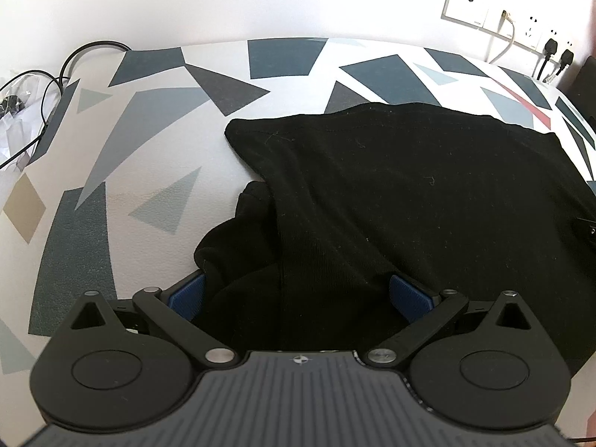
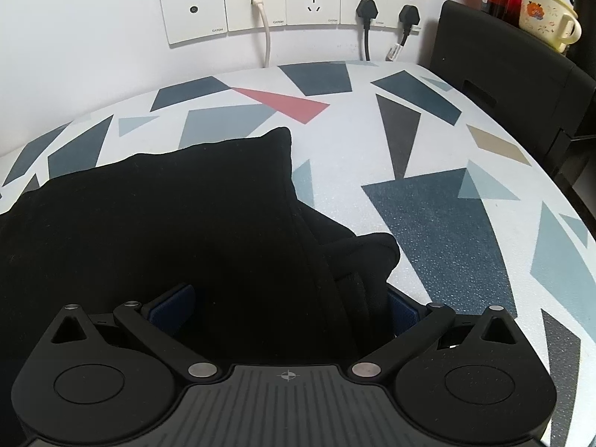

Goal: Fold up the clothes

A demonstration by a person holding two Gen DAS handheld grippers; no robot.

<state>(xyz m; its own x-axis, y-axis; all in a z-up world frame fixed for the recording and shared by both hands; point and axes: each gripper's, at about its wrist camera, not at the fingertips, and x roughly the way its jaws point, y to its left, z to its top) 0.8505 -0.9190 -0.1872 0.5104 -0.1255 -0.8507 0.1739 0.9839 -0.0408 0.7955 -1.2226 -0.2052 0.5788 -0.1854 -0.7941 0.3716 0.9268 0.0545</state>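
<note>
A black garment (image 1: 391, 186) lies partly folded on the patterned table (image 1: 130, 130). In the left wrist view its near left edge and a bunched sleeve run between the blue pads (image 1: 188, 294) of my left gripper (image 1: 298, 294), whose jaws stand wide apart around the cloth. In the right wrist view the same garment (image 2: 167, 216) fills the left half, and its near right edge lies between the blue pads (image 2: 173, 305) of my right gripper (image 2: 287, 305), also wide apart. Neither gripper pinches the cloth.
Wall sockets (image 2: 290, 0) with plugged cables sit behind the table. A black box (image 2: 503, 70) stands at the far right, with a cup (image 2: 547, 11) and bottles behind it. Black cables (image 1: 48, 85) and a plastic bag lie at the far left edge.
</note>
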